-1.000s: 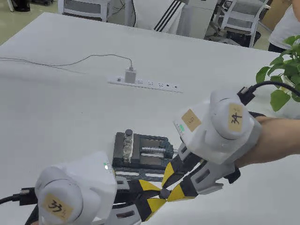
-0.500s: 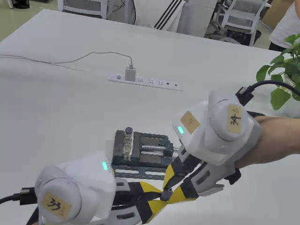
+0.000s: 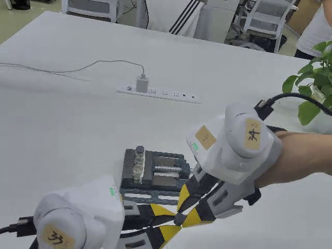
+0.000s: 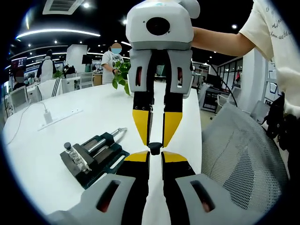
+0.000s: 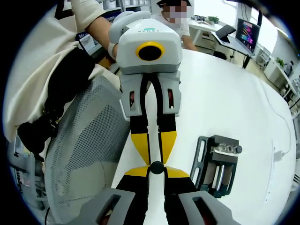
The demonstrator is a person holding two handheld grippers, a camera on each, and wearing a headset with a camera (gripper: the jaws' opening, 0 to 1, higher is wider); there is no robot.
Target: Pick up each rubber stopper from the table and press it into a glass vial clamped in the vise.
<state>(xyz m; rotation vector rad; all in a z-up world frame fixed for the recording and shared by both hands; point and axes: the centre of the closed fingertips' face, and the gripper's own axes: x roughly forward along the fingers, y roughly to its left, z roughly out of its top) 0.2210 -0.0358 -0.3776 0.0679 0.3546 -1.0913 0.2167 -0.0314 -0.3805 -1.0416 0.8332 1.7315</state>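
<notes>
A small black rubber stopper (image 3: 178, 219) hangs above the table where the two grippers meet tip to tip. My left gripper (image 4: 155, 157) rises from the bottom and my right gripper (image 5: 157, 172) faces it. Both sets of yellow-and-black jaws stand close together around the stopper (image 4: 153, 149), which also shows in the right gripper view (image 5: 156, 167). Just beyond them a dark vise (image 3: 155, 174) sits on the white table. It clamps a glass vial (image 3: 138, 165) with a dark stopper on its far end. The vise (image 4: 93, 159) lies lower left in the left gripper view.
A white power strip (image 3: 158, 93) with a plugged charger (image 3: 142, 83) and its cable lies further back. A potted plant (image 3: 311, 83) stands at the right edge. A grey mesh chair (image 4: 239, 154) is beside the table, and people stand in the background.
Both grippers stay tip to tip on the stopper. The right gripper has drifted slightly left, toward the vise; the head camera has shifted a little.
</notes>
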